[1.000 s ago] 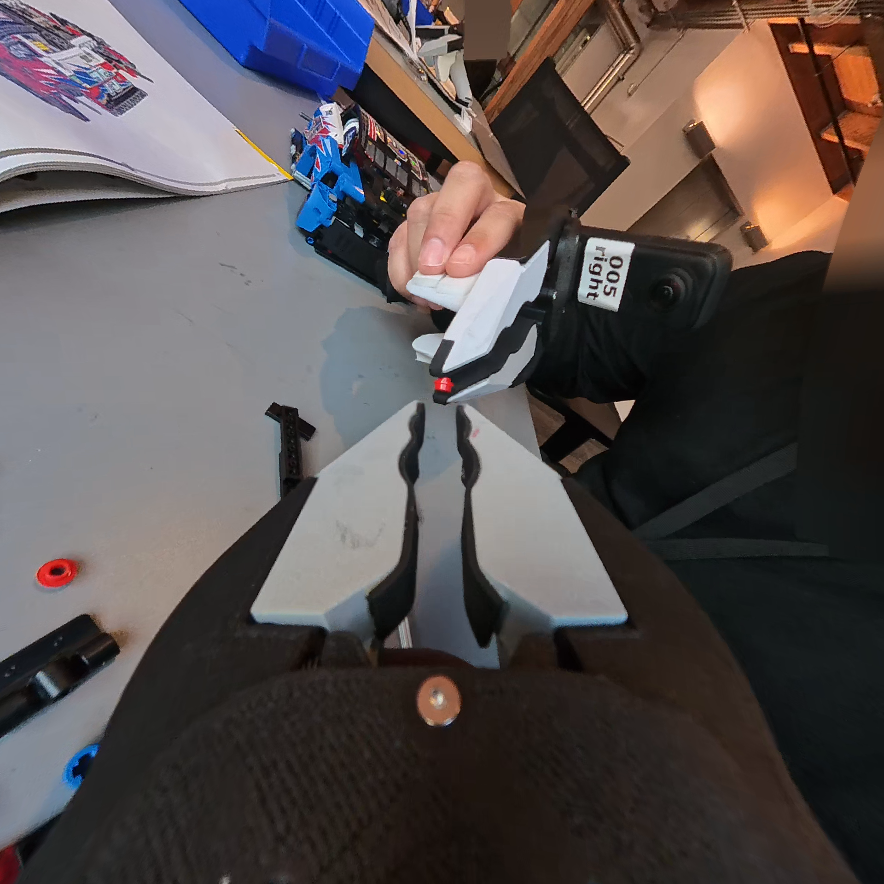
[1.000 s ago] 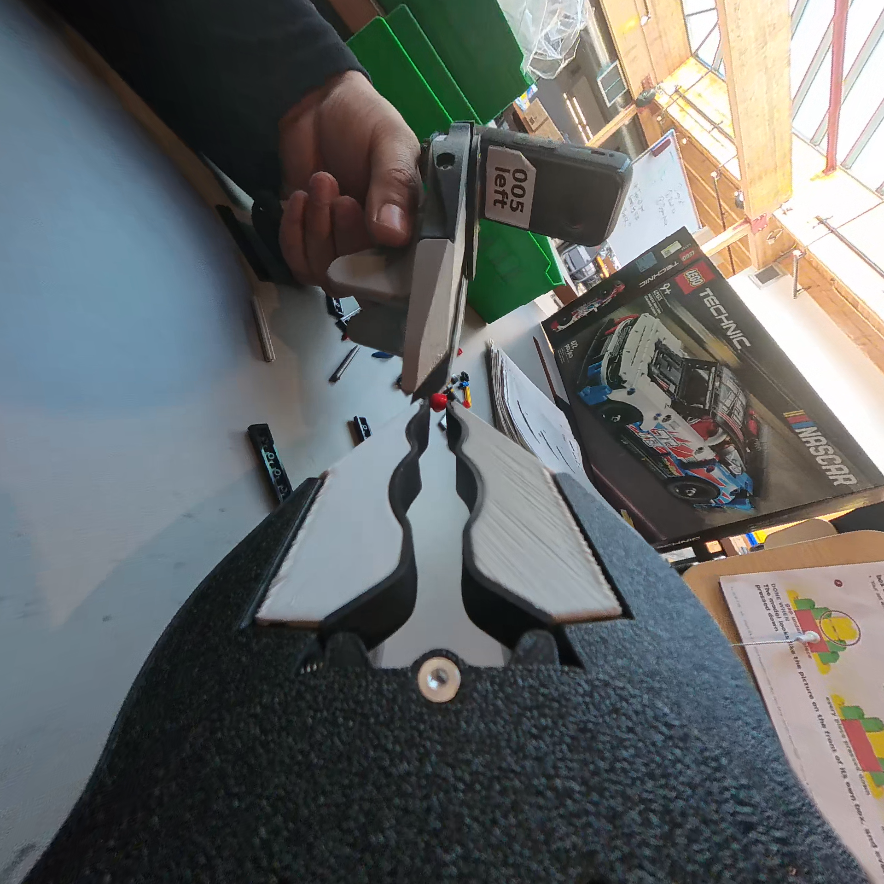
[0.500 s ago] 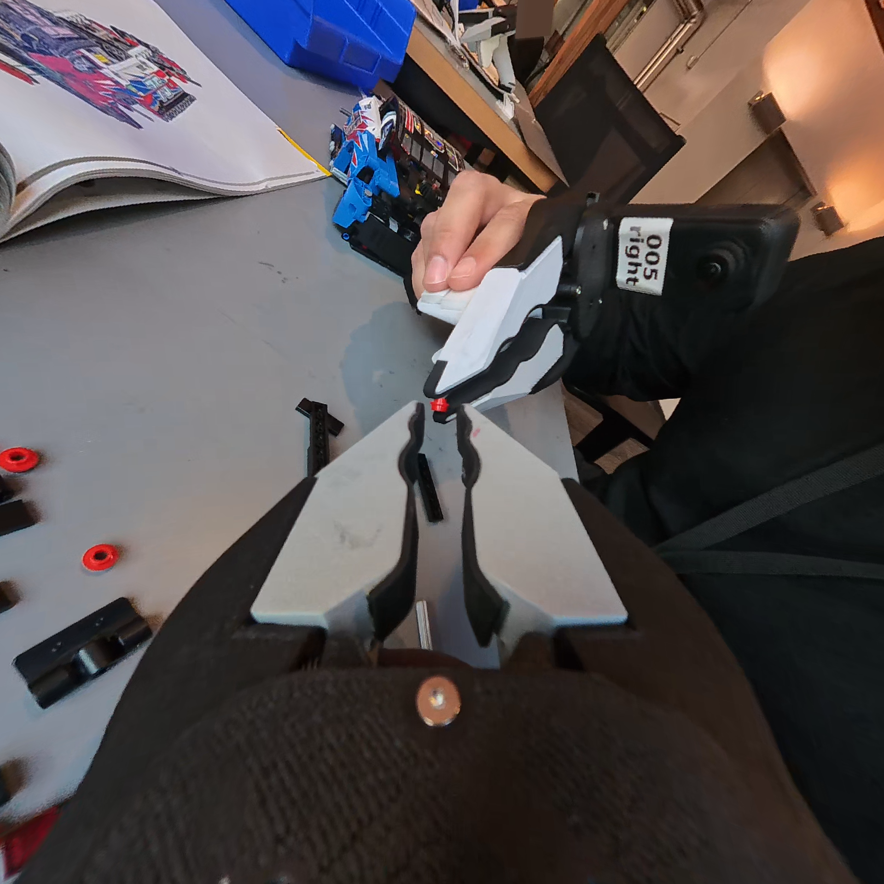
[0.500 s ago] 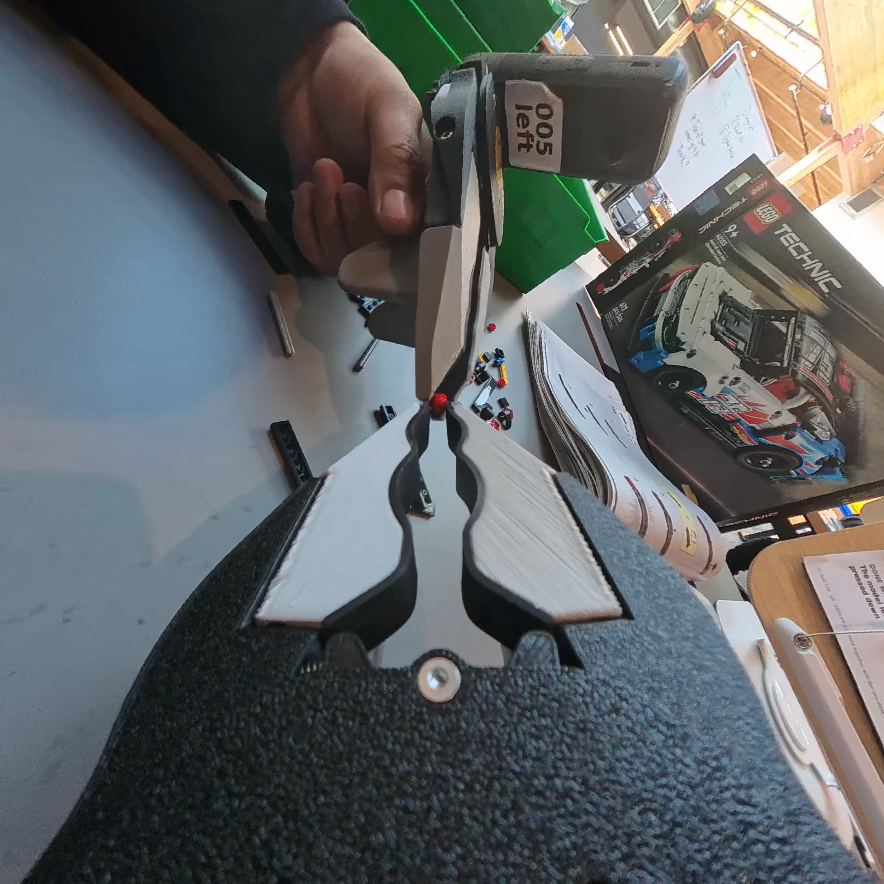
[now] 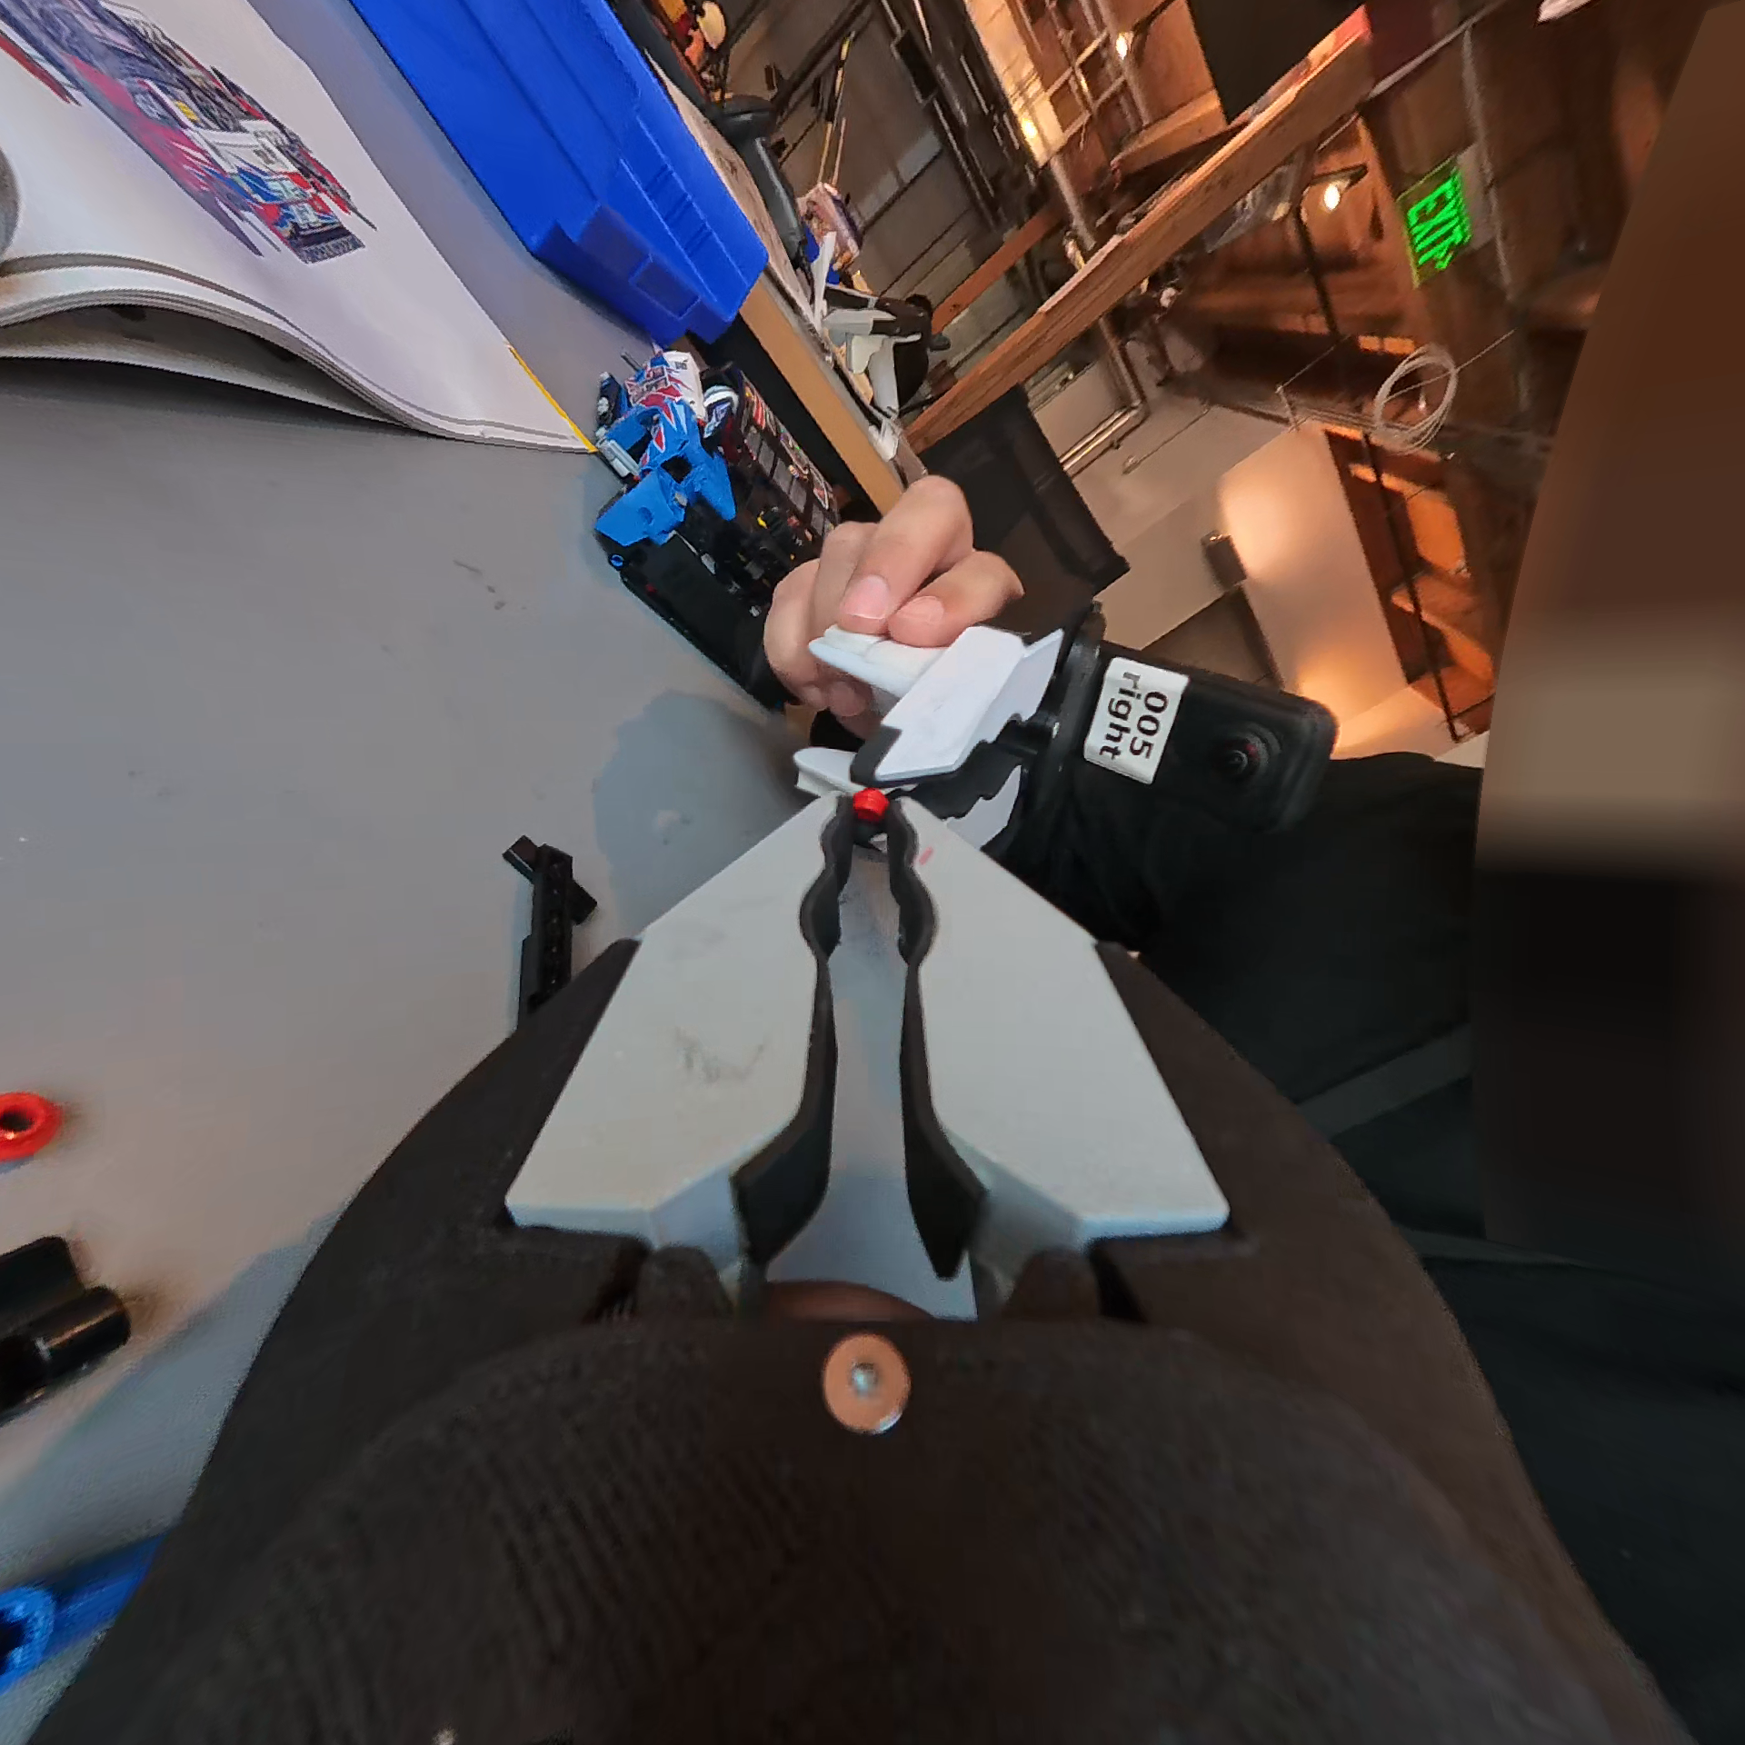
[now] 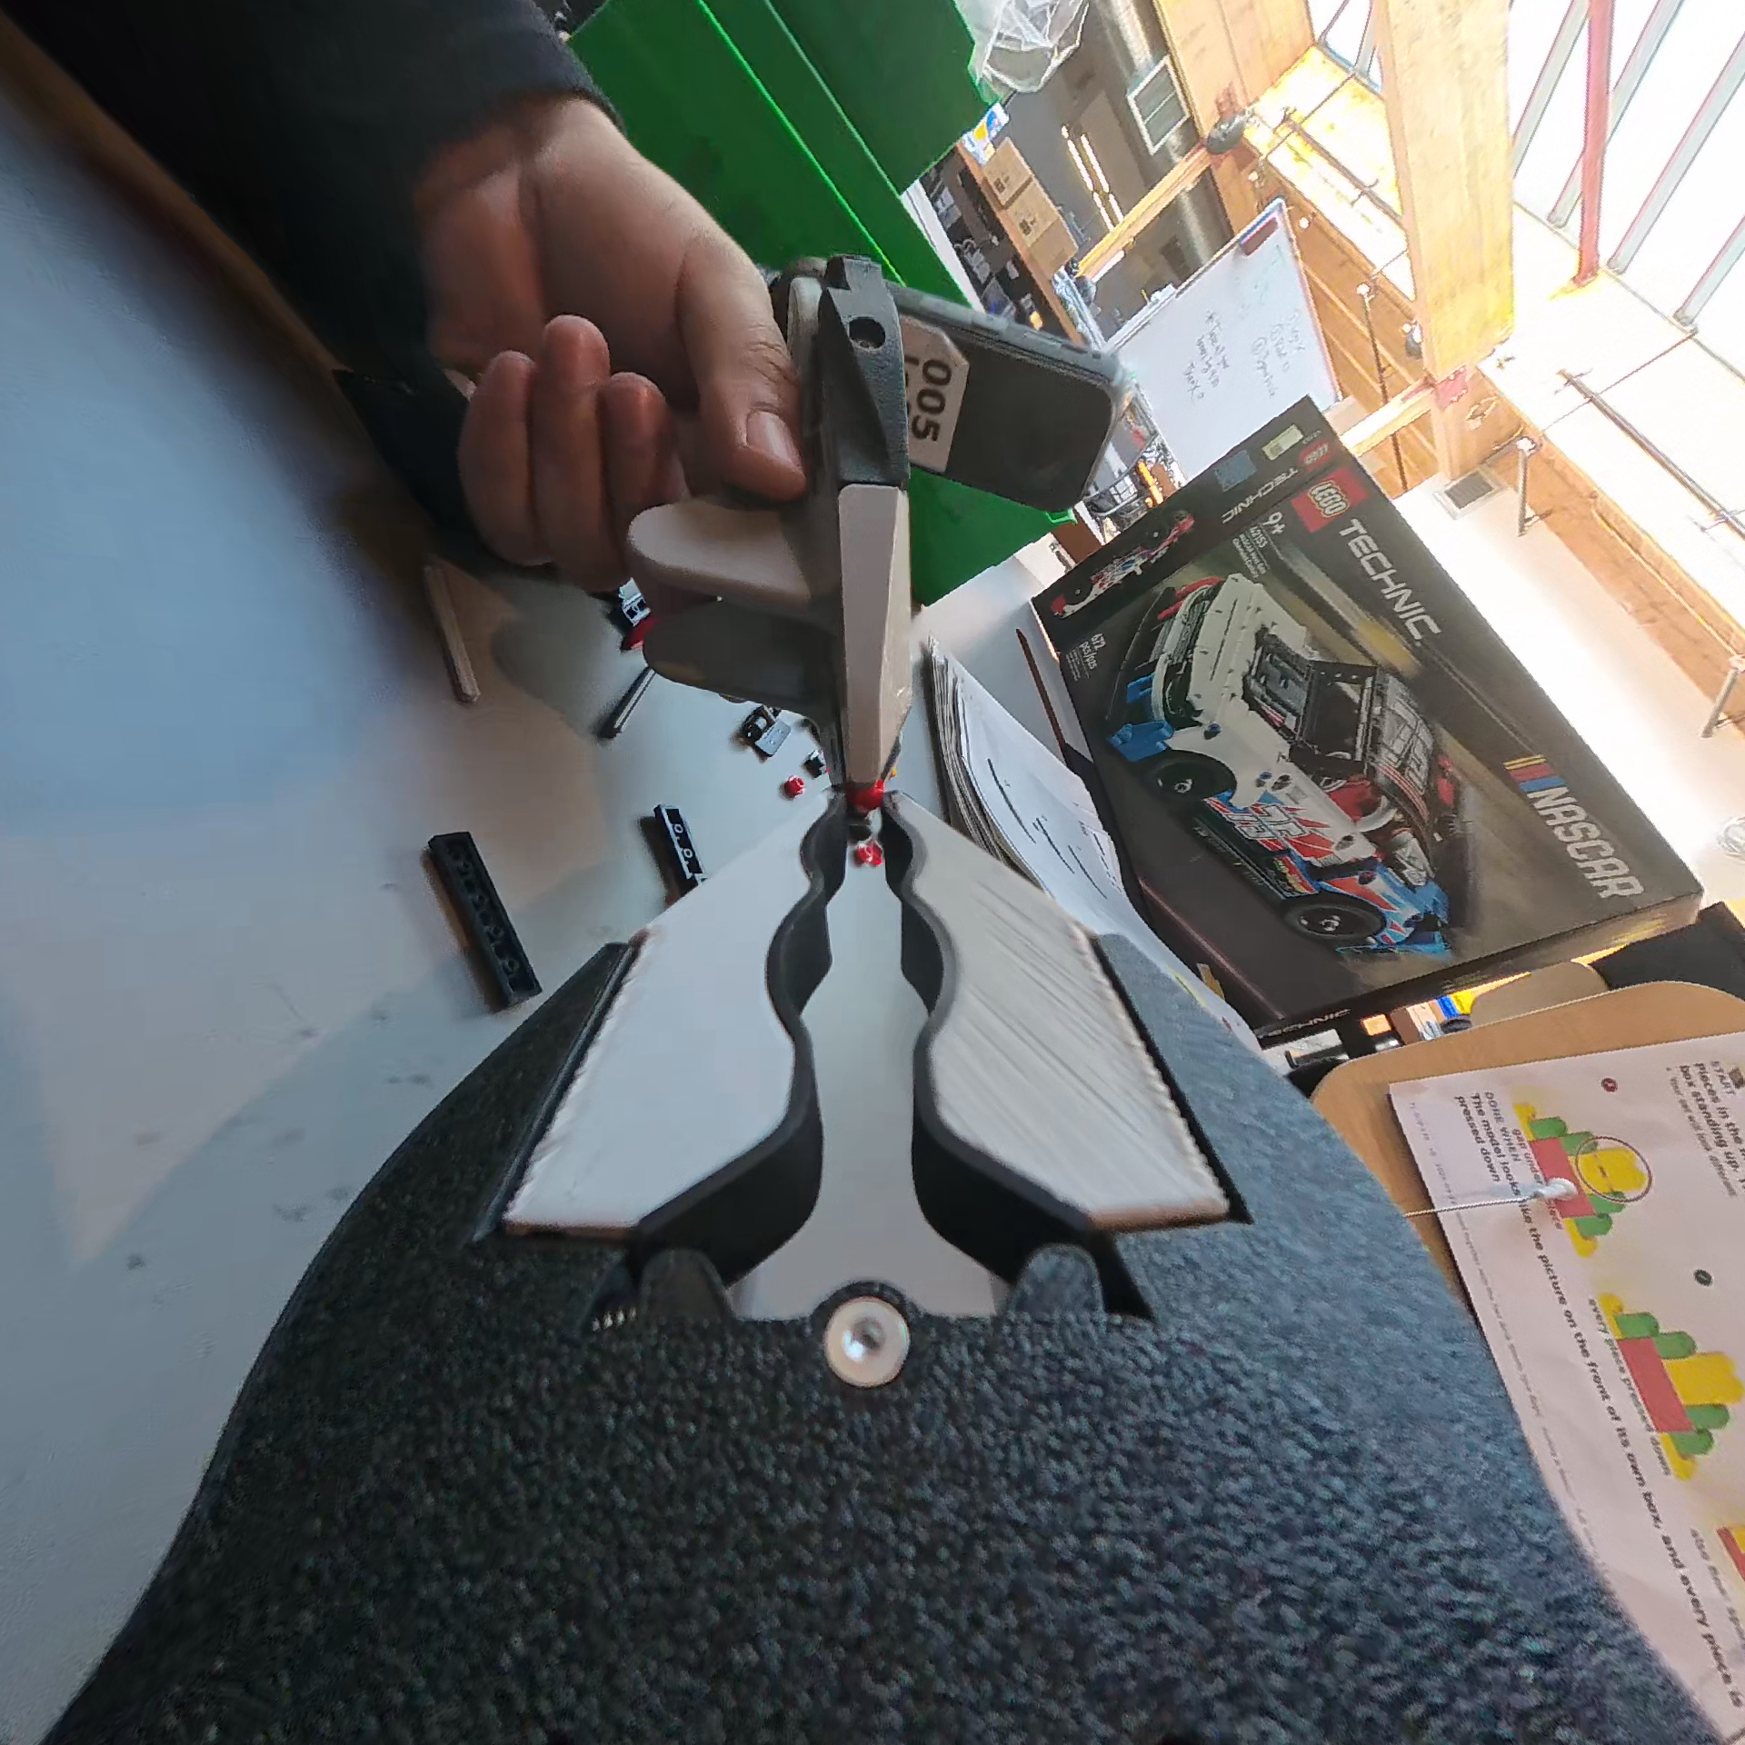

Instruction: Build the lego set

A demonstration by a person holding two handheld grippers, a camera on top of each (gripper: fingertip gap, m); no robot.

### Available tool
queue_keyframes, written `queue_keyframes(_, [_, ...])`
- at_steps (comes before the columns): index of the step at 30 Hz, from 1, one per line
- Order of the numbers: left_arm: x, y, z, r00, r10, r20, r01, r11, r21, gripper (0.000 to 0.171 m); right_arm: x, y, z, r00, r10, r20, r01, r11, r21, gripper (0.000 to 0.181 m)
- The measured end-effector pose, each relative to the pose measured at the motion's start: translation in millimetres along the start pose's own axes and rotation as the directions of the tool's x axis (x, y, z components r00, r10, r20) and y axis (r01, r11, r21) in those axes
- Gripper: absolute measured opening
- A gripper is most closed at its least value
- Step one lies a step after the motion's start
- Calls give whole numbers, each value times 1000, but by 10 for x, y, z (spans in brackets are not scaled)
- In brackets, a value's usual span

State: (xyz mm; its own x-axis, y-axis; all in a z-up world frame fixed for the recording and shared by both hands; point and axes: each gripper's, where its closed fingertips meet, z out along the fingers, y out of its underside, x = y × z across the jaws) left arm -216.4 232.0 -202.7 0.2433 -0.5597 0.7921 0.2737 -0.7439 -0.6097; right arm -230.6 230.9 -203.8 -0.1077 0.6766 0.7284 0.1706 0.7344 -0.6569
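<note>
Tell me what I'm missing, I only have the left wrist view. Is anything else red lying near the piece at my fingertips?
Observer: Yes, a loose red stud lies on the table, just beside where the two grippers' tips meet.
Operator: Where is the set's box?
Observer: The box stands upright on the far side of the booklet.
Operator: And behind my gripper?
Observer: Behind the left gripper are green bins.

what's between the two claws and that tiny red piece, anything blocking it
Nothing visible. The red piece sits at the tips of the left claw, with the right claw meeting it tip to tip above the table. Who holds it is unclear.
</note>
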Motion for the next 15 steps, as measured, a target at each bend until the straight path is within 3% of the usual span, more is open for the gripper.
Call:
queue_keyframes(5, [21,-33,-1,999,-29,-24,30,999,29,3,35,-17,-12,1000,21,-10,-21,1000,17,6])
queue_keyframes(15, [85,-159,25,964,-208,-163,232,961,148,4,157,-47,-28,996,17,-89,-15,1000,26,7])
